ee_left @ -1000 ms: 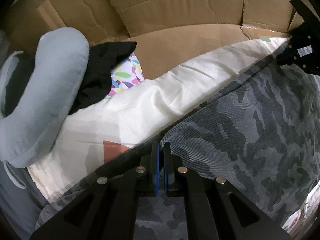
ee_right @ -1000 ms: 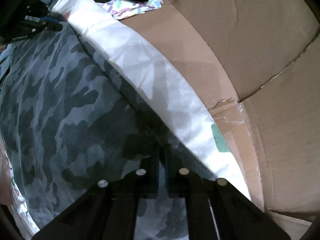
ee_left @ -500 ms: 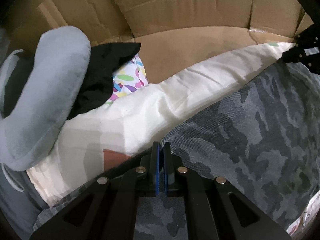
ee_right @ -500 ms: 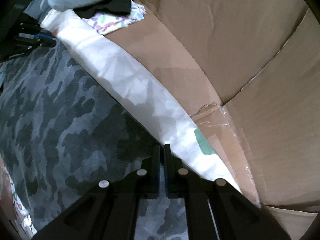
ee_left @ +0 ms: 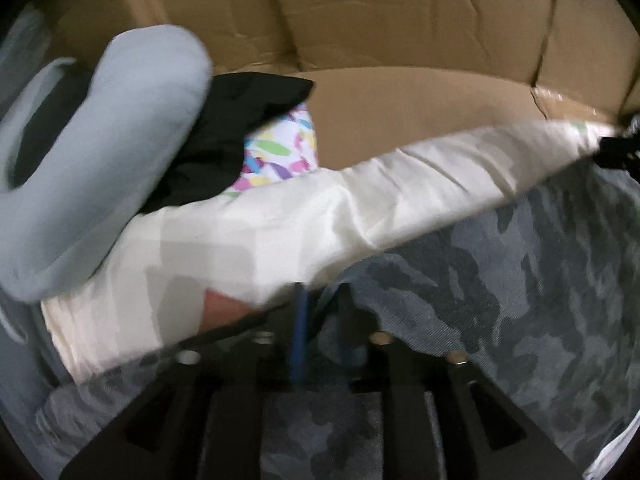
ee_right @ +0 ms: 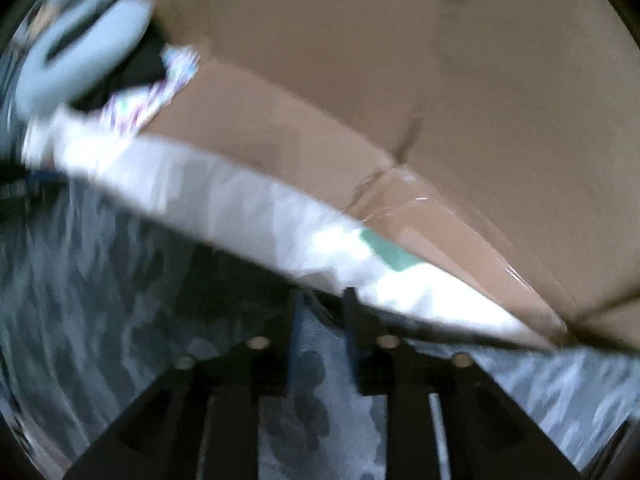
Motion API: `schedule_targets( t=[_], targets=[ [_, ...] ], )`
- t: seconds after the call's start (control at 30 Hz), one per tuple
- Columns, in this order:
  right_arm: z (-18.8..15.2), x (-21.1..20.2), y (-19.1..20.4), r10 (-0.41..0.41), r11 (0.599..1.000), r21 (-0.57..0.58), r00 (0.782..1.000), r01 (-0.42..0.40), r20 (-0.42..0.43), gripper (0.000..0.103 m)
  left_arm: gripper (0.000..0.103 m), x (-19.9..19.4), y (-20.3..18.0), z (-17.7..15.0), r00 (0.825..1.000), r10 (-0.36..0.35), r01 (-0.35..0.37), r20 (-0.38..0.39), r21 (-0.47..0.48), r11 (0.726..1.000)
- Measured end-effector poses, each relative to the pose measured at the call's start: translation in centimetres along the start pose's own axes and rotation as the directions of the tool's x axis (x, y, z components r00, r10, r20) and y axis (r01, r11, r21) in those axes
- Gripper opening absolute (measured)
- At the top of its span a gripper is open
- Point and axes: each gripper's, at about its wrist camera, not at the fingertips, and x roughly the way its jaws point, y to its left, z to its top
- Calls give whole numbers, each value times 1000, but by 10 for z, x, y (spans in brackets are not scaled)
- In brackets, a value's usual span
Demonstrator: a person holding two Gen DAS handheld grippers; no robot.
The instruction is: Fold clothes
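Observation:
A grey camouflage garment (ee_left: 500, 320) lies spread over a cream-white cloth (ee_left: 320, 216). My left gripper (ee_left: 322, 300) points down at its near-left edge. Its jaws are opening, and a fold of the camouflage fabric sits loose in the gap between them. My right gripper (ee_right: 323, 304) stands over the same garment (ee_right: 80, 280) at its other corner. Its jaws are also opening, with a strip of camouflage fabric between the fingers and the pads apart from it. The right gripper shows dark at the right edge of the left wrist view (ee_left: 618, 152). Both views are blurred.
Brown cardboard walls (ee_left: 400, 40) rise behind the cloths, with a taped seam (ee_right: 420, 200) at the right. At the left lie a pale blue-grey padded garment (ee_left: 100, 140), a black garment (ee_left: 240, 120) and a cloth with coloured dashes (ee_left: 280, 156).
Both grippers were shut on the camouflage garment's edge; now their jaws stand apart. Both wrists have rolled, the right more, and the right view has shifted.

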Motion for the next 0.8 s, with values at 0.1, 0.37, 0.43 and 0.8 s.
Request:
schedule_targets(
  t=[0.1,0.37,0.43,0.8],
  targets=[
    [-6,-21,-4,8,998,60,998,-11,60,25,48,-16,8,-7,999,10,-7,46,-51,999],
    [-69,-51,-9,60,991,115,991,-74,120,25,49,-58,24,-35,985,-30,57,167,-161,985],
    [-87,-53,-23,44,991,119,992,-58,120,25,48,-63,30,-46,979,-62,101,194,-199,975],
    [-149,-62,-43,63,982,175,997,-69,41,25,31,-31,23,-56,973,-121,171,194,-265,949]
  ],
)
